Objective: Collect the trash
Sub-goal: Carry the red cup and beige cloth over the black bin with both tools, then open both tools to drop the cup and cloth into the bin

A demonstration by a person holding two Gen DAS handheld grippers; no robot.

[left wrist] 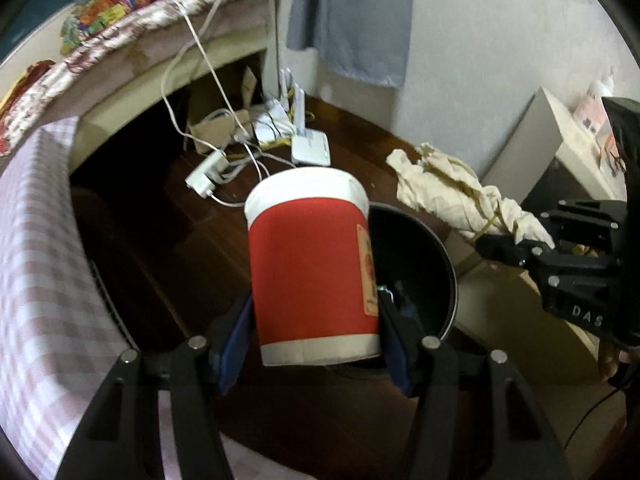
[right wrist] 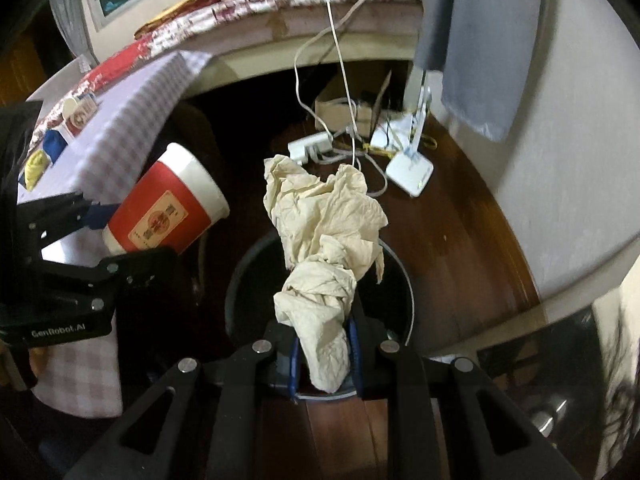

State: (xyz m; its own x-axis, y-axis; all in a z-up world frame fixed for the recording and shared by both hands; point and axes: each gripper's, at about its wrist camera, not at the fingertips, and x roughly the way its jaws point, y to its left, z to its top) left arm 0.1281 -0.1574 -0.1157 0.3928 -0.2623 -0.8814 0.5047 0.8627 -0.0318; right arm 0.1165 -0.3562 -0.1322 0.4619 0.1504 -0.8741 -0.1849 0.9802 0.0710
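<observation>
1. Two handheld grippers are in view, both raised over a dark round bin [left wrist: 416, 264] standing on a dark wooden floor [left wrist: 352, 148].
2. Left gripper [left wrist: 316, 332]: its fingers are clamped on the lower part of a red paper cup [left wrist: 310, 264], one blue-padded finger [left wrist: 236, 344] on each side. The cup has white bands at rim and base and a printed label on its side.
3. Cup position: seen from the left wrist it is roughly upright, slightly tilted, just beside the bin's left rim. From the right wrist the same cup [right wrist: 168, 204] leans with its open mouth up and toward the right, left of the bin [right wrist: 248, 288] and in front of a checked cloth [right wrist: 132, 128].
4. Right gripper [right wrist: 324, 356]: its fingers are closed on the lower end of a crumpled cream paper wad [right wrist: 320, 240], which extends forward along the fingers, above the bin's opening.
5. From the left wrist, the right gripper [left wrist: 520, 248] reaches in from the right, pointing left, with the wad [left wrist: 452, 188] sticking out beyond its tips, above the bin's right rim.
6. The two grippers are near each other but apart; cup and wad do not touch.
7. Background floor items: a white power strip [left wrist: 204, 176], a white router [left wrist: 310, 148], loose cables and a cardboard box [right wrist: 348, 108]. A bed edge with patterned bedding [left wrist: 120, 36] lies beyond.
8. Bin contents cannot be determined.
</observation>
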